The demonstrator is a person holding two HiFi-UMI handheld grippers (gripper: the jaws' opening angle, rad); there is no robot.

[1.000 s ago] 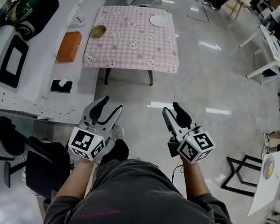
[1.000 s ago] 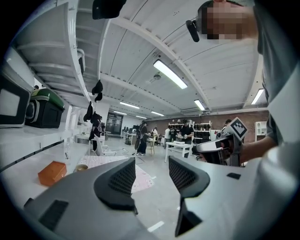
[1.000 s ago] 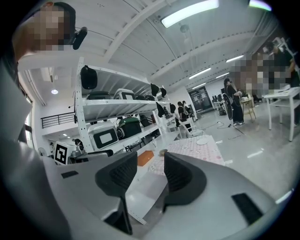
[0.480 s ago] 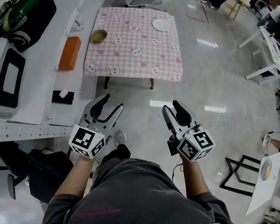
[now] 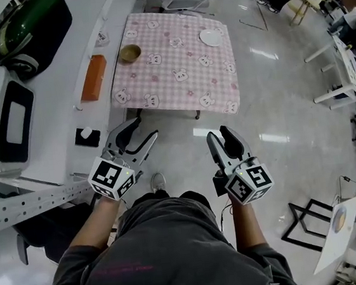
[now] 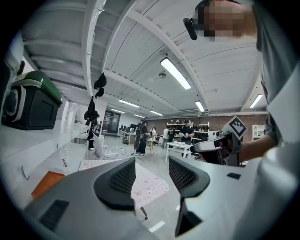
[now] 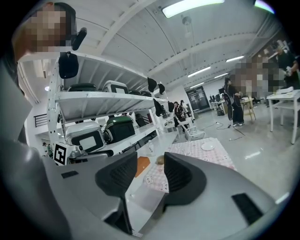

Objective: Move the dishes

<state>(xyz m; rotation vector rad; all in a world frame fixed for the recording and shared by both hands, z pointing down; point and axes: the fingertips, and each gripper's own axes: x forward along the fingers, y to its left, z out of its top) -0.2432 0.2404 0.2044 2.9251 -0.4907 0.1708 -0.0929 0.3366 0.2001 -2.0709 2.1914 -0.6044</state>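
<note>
Across a stretch of bare floor from both grippers, on the pink checked desk [image 5: 177,75]: a brown bowl [image 5: 130,53] by the left edge and a white plate [image 5: 211,37] by the right edge, both in the far half, well apart from each other and from either tool. Left gripper [image 5: 140,131] held out roughly in line with the bowl, fingers spread, nothing but air between them. Right gripper [image 5: 218,134] roughly in line with the plate, fingers likewise parted and empty. Judged from that layout: bowl for the left hand, plate for the right, neither hand clearly nearer its dish, and a walk up to the desk needed before any reach. No long axis to square up to on such round dishes; more likely a matter of catching a rim from the near side. In the left gripper view, only a corner of the pink cloth [image 6: 146,190] framed between the fingers, no dish to be seen, with the right gripper off to one side. In the right gripper view, by contrast, both bowl [image 7: 161,160] and plate [image 7: 208,146] in sight beyond the fingers, along with an orange block [image 7: 141,161] on the white shelf [image 5: 53,114] beside the desk. Only in the head view, the full width of floor left to cross.
</note>
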